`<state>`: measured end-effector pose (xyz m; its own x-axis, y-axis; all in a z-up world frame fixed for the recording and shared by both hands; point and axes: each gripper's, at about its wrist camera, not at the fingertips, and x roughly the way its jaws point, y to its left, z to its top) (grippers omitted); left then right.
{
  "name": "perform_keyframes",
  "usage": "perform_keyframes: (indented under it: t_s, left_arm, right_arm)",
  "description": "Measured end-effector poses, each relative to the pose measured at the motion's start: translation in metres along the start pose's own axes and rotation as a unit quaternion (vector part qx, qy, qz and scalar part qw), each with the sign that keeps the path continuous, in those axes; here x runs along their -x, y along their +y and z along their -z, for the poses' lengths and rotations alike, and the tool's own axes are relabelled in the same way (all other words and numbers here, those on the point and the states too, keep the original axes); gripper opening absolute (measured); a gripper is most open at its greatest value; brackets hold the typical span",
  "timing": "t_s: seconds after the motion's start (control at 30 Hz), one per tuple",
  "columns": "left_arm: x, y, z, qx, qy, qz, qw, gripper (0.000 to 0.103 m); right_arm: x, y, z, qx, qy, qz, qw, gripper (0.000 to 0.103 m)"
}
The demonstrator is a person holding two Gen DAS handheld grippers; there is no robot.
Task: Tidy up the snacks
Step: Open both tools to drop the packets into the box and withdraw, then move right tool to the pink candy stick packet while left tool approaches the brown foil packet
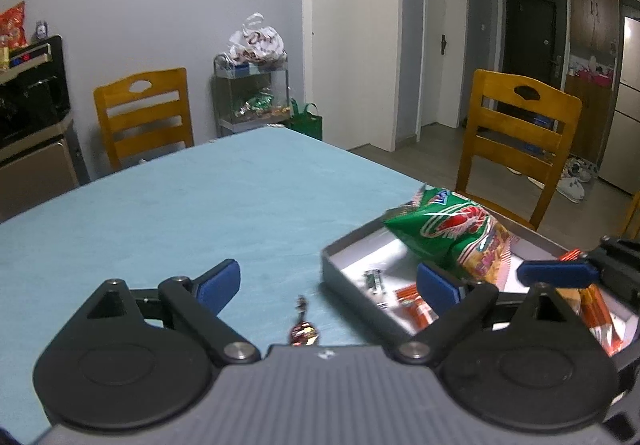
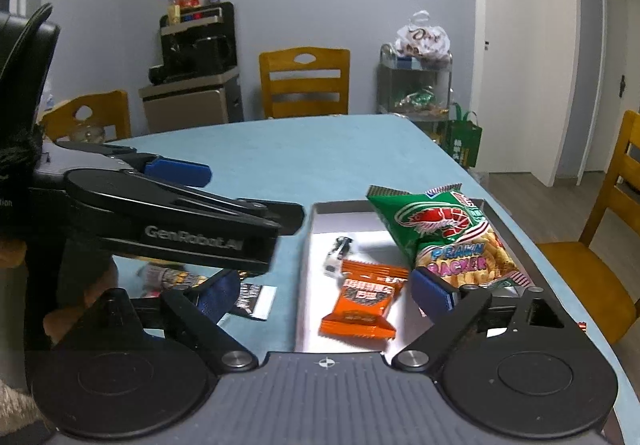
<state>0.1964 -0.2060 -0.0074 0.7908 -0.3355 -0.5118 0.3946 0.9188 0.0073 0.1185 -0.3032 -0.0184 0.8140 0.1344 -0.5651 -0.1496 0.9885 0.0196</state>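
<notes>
A grey tray (image 2: pixel 306 253) with a white floor sits on the blue table (image 2: pixel 300 157). In it lie a green prawn cracker bag (image 2: pixel 444 233), orange snack packets (image 2: pixel 366 297) and a small white candy (image 2: pixel 336 255). The tray (image 1: pixel 352 285), the green bag (image 1: pixel 448 233) and orange packets (image 1: pixel 416 309) also show in the left wrist view. My left gripper (image 1: pixel 328 283) is open and empty over the table, left of the tray; a small dark wrapped candy (image 1: pixel 304 331) lies between its fingers. My right gripper (image 2: pixel 320 295) is open and empty over the tray's near end. Dark and white snack packets (image 2: pixel 252 299) lie left of the tray.
Wooden chairs (image 1: pixel 146 113) (image 1: pixel 516 141) stand around the table. A metal cart (image 1: pixel 252 93) with bags is by the far wall. A dark appliance (image 2: pixel 196 45) sits on a cabinet. The table edge runs close to the tray's right side (image 2: pixel 560 285).
</notes>
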Motion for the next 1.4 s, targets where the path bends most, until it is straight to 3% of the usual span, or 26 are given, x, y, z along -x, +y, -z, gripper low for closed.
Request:
perform_keyframes:
  t_s: [0.67,1.07,1.4]
  left_arm:
    - [0.108,0.090,0.009,0.021,-0.053,-0.033,0.9979,0.098]
    - [0.104,0.144,0.049,0.071,-0.021,-0.045,0.9962,0.100]
    - [0.087,0.165,0.064,0.082,0.010,-0.045,0.9955,0.100]
  right_arm:
    - [0.030,0.044,-0.014,0.016,-0.028,-0.024,0.999,0.103]
    - [0.020,0.069,-0.011,0.026,-0.016,-0.025,0.999,0.103]
    - [0.000,0.079,-0.003,0.012,-0.004,-0.017,1.000,0.103]
